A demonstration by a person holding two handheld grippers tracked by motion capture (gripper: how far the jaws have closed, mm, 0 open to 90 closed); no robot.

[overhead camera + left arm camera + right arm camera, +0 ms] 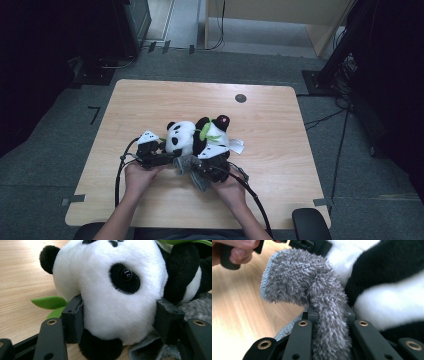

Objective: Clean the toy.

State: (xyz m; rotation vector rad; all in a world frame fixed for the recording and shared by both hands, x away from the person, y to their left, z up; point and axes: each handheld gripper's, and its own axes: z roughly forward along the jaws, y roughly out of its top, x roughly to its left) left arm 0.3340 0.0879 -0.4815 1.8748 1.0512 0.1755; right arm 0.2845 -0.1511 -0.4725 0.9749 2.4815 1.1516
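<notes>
Currently the panda [110, 290] is lain on the table [150, 100], its head clamped between the left gripper [117, 317] jaws for steadying, while the grey sock [312, 295] is pinched by the closed right gripper [328, 322], presumably for dressing it.

readable text: none | labels/brands: none legible | numbers/signs: none legible

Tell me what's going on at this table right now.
A person works a plush panda with a handheld tool in each hand. The left tool clamps the panda's white head between its jaws. The right tool is shut on a fuzzy grey cloth, possibly a sock, held up beside the panda's body. The panda lies on its side on the wooden table.
</notes>
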